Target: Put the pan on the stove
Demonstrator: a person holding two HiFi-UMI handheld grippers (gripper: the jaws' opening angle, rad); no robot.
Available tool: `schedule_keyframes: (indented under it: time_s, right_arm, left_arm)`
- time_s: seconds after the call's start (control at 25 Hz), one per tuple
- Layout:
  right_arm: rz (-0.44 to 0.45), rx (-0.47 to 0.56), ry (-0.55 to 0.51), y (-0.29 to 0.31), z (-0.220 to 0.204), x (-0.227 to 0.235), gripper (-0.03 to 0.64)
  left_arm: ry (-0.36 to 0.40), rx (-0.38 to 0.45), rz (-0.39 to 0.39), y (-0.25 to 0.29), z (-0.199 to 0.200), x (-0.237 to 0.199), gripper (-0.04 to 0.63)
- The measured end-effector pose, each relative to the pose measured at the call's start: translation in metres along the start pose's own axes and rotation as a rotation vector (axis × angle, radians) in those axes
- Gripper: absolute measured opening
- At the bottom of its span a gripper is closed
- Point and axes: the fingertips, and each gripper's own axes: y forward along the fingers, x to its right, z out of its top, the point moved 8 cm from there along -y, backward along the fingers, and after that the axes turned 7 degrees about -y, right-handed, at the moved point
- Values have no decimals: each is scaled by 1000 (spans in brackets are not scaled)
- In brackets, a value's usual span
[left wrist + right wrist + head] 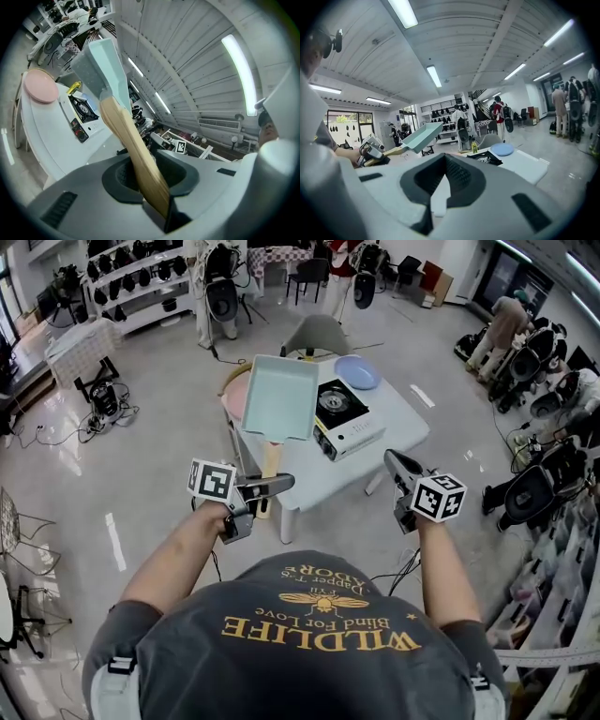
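A pale teal square pan (pixel 281 395) with a wooden handle (pixel 270 460) hangs in the air over the near left part of the white table (pixel 398 423). My left gripper (pixel 279 486) is shut on the handle's end; the handle (pixel 129 136) runs up between its jaws to the pan (pixel 101 56). The portable gas stove (pixel 342 416) stands on the table just right of the pan, nothing on its burner (pixel 84 108). My right gripper (pixel 394 463) hovers before the table's near right corner, its jaws together with nothing between them. From the right gripper view the pan (pixel 423 134) floats left of the stove (pixel 487 158).
A pink plate (pixel 232 395) lies partly under the pan, and a blue plate (pixel 357 371) sits behind the stove. A small yellow bottle (pixel 474 146) stands near the stove. A grey chair (pixel 319 334) is behind the table. People and equipment (pixel 525 362) line the right side.
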Motion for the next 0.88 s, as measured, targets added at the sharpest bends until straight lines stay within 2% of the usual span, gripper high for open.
schedule_keyframes:
  time_s: [0.2, 0.4, 0.64, 0.88]
  right_arm:
    - [-8, -41, 38, 34, -4, 38, 0]
    - [2, -55, 70, 57, -3, 87, 0]
    - [94, -44, 75, 93, -6, 183, 0]
    - [193, -43, 37, 145, 14, 238, 0]
  left_arm:
    - [-31, -12, -1, 16, 37, -28, 94]
    - [-81, 11, 5, 41, 69, -47, 94]
    - [-89, 73, 70, 108, 100, -70, 95]
    - [-135, 153, 105, 142, 127, -84, 95]
